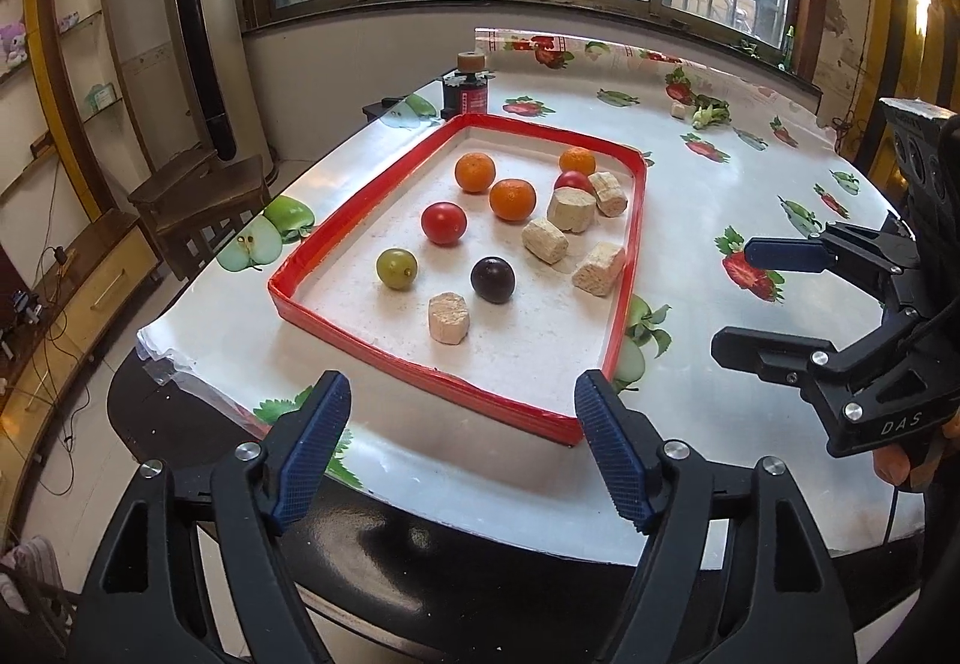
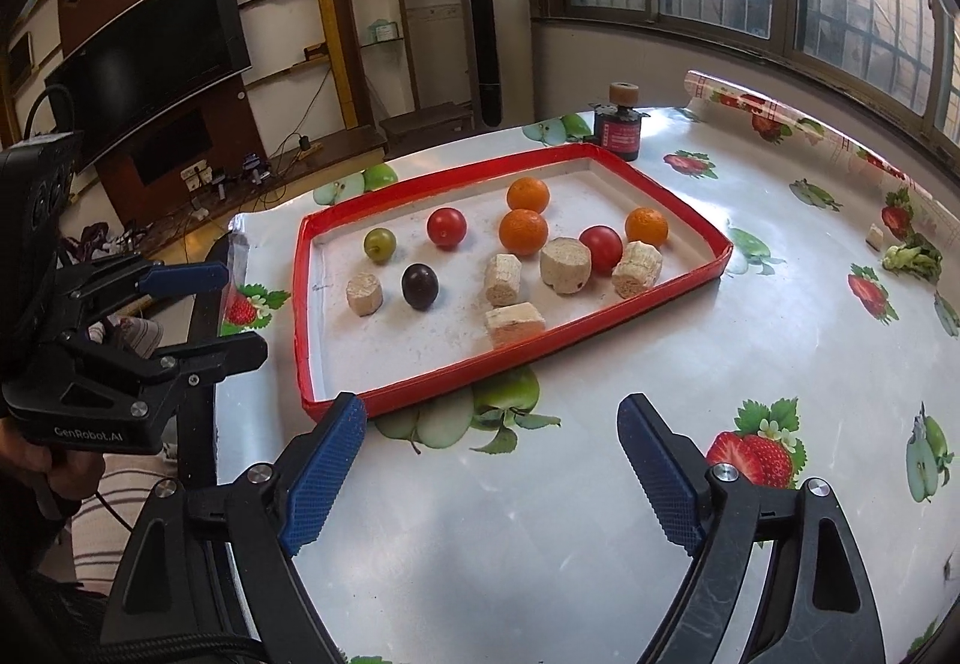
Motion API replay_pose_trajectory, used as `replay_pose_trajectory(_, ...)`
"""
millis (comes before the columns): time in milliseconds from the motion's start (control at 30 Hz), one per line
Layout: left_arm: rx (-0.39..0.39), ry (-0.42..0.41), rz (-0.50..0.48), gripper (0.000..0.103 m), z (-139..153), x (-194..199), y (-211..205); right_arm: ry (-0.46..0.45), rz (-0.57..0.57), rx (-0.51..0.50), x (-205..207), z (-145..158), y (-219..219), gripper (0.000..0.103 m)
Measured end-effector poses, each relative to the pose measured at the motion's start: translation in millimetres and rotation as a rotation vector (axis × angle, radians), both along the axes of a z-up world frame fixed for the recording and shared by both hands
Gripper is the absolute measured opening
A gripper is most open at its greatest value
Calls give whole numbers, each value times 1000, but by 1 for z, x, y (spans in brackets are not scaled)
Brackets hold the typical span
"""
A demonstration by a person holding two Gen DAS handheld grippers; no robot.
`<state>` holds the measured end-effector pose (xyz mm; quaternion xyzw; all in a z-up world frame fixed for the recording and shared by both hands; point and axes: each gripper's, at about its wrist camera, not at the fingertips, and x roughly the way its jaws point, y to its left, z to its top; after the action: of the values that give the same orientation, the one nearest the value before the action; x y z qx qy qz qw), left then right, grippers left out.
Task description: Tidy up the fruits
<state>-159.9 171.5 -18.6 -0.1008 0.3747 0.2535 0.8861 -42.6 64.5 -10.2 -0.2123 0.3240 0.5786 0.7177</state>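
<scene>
Both grippers hang short of the tray, fingers spread wide and holding nothing: the left gripper (image 1: 462,448) at the tray's near rim, the right gripper (image 2: 492,475) over bare tablecloth (image 2: 600,364) beside the tray's corner.

All the fruit lies loose inside the red tray (image 2: 303,304). Nearest are the green grape (image 1: 396,269) and the dark plum (image 1: 492,280), with a tan block (image 1: 448,317) just beside the plum. Round fruit will likely roll if a finger clips it off-centre, and the low rim may catch a finger coming in flat.

Farther in, a red tomato (image 1: 443,223) and three oranges (image 1: 512,200) sit near one another. The second tomato (image 2: 600,248) is wedged between blocks (image 2: 564,264) and touching them, so closing on it could shove a block or pinch both.

Beyond the tray stands a jar (image 2: 618,132), well clear. A leafy scrap (image 2: 912,256) lies far off to the right.
</scene>
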Motion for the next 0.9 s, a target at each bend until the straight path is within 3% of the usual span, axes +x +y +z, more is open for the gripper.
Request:
replay_pose_trajectory(367, 35, -24, -14, 77, 6, -8, -10, -82, 180, -25, -28, -2, 4, 87)
replay_pose_trajectory(533, 56, -41, -35, 78, 11, -11, -17, -90, 180, -29, -27, -5, 6, 87)
replay_pose_trajectory(600, 60, -43, -32, 83, 12, -11, -18, -89, 171, -27, -26, -5, 5, 87)
replay_pose_trajectory(900, 77, -63, -44, 83, 19, -14, -25, -115, 168, -31, -27, -3, 3, 87)
